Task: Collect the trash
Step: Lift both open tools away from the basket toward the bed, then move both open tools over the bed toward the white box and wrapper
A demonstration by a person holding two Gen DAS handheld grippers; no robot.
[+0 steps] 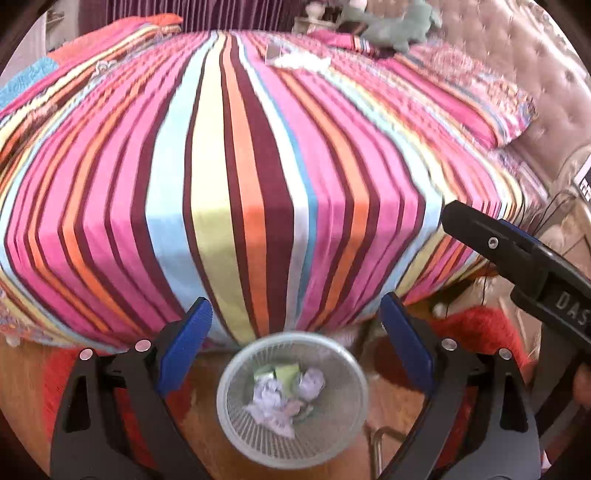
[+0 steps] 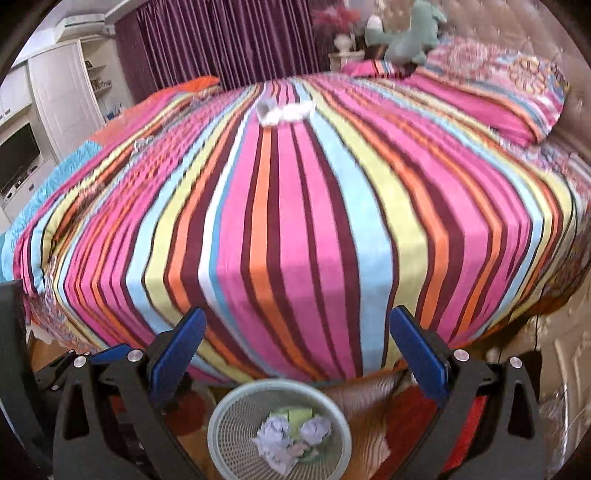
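Note:
A pale mesh wastebasket (image 1: 291,402) stands on the floor at the foot of the bed, holding crumpled lilac paper (image 1: 280,398) and a green scrap. It also shows in the right wrist view (image 2: 279,428). My left gripper (image 1: 295,332) is open and empty above the basket. My right gripper (image 2: 297,343) is open and empty too, also above the basket; its arm shows in the left wrist view (image 1: 517,254). White crumpled trash (image 2: 284,110) and a small clear wrapper lie far up the striped bed; they also show in the left wrist view (image 1: 299,59).
The striped bedspread (image 2: 295,206) fills both views. A patterned pillow (image 2: 498,96) and a green plush toy (image 2: 410,33) lie at the head. A small shiny scrap (image 2: 142,144) lies at the bed's left side. White cabinets and a TV (image 2: 18,155) stand left. A red rug (image 1: 476,332) covers the floor.

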